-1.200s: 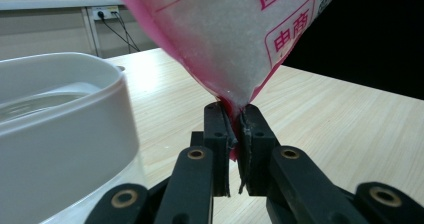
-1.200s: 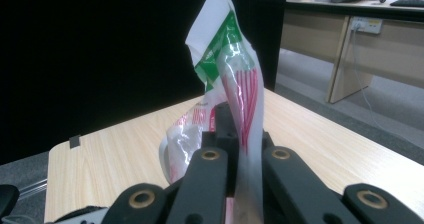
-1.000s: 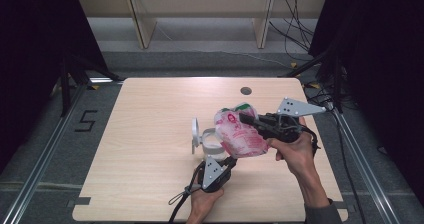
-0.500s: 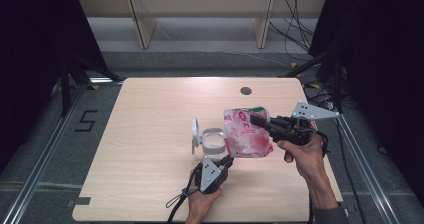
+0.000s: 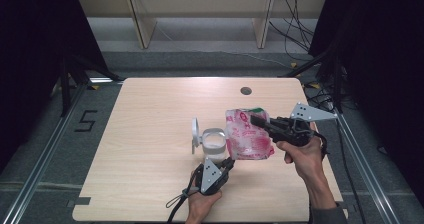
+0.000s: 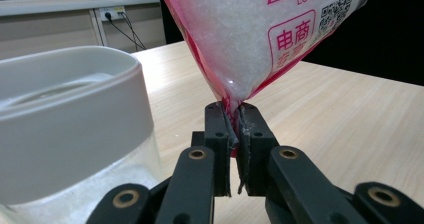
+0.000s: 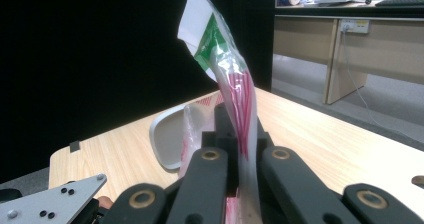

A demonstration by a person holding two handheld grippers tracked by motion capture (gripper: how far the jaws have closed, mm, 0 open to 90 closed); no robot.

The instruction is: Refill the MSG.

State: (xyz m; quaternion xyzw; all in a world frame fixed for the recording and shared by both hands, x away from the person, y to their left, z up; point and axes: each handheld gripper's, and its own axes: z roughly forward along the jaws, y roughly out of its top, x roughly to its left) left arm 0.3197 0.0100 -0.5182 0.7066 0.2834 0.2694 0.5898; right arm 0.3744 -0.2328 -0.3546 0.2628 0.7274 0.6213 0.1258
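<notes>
The sugar bag [image 5: 247,135] has tipped more upright beside the jar [image 5: 214,143].

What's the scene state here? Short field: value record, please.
bag: pink-printed bag of white granules, held off the table beside the jar
left gripper: shut on the bag's bottom corner
right gripper: shut on the bag's upper part
jar: clear jar with white rim, open, some white granules inside
lid: white, on edge left of the jar
table: light wood
</notes>
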